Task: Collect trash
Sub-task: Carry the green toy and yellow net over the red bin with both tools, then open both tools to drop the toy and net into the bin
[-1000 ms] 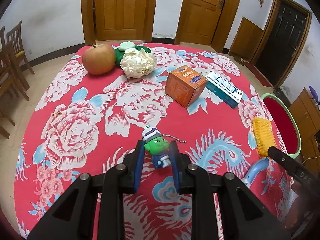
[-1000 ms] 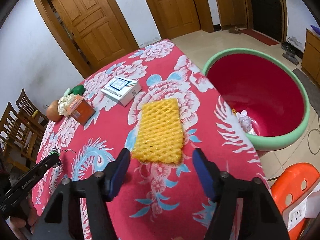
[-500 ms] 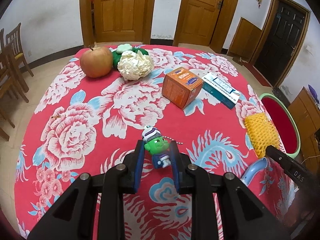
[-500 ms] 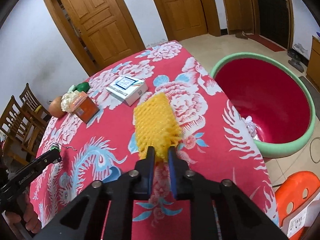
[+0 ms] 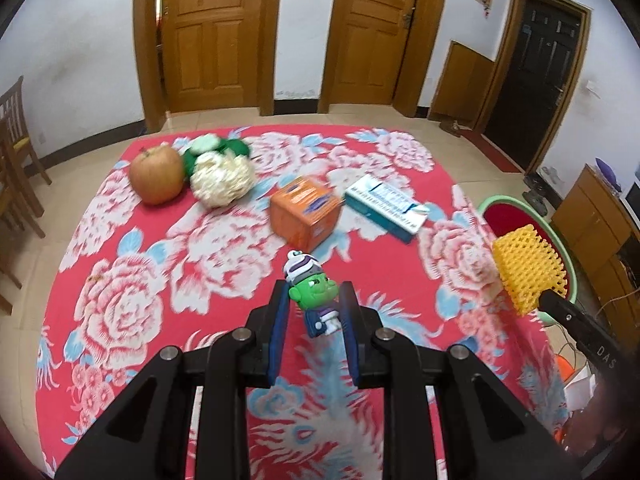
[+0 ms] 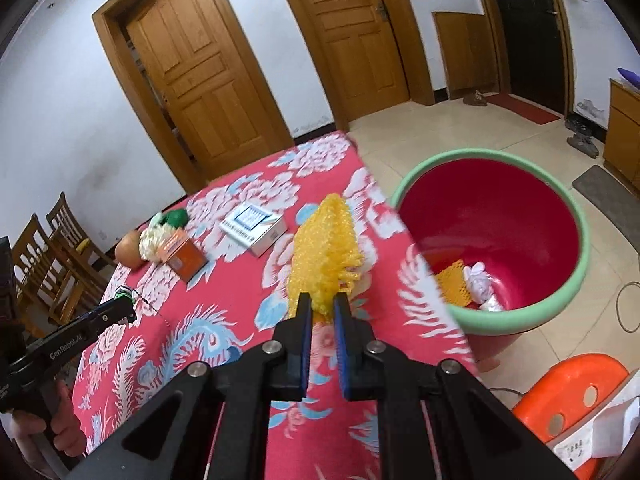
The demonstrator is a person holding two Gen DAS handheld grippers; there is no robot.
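at the far left edge of the left wrist view stands a wooden chair on the tiled floor. next comes the table, covered in a red cloth with large white and blue flowers. on its far left part lies an apple, touching a white cauliflower-like toy with a green piece behind it. further right sits an orange box, and just beside that a flat white and teal box.

in the middle foreground the left gripper pinches a small green-faced figure with a striped cap; its blue pads press on the figure's sides, and the figure is clear of the cloth.

to the right, the right gripper has its pads pressed tight on the near end of a yellow foam net, the trash in question. in the right wrist view the net stands up from the pads, lifted above the table near its right edge. from the left wrist view the same net shows in front of the basin.

furthest right, on the floor beside the table, sits a big red basin with a green rim. inside it lie another orange-yellow net piece and crumpled white paper. at the lower right corner is an orange plastic stool.
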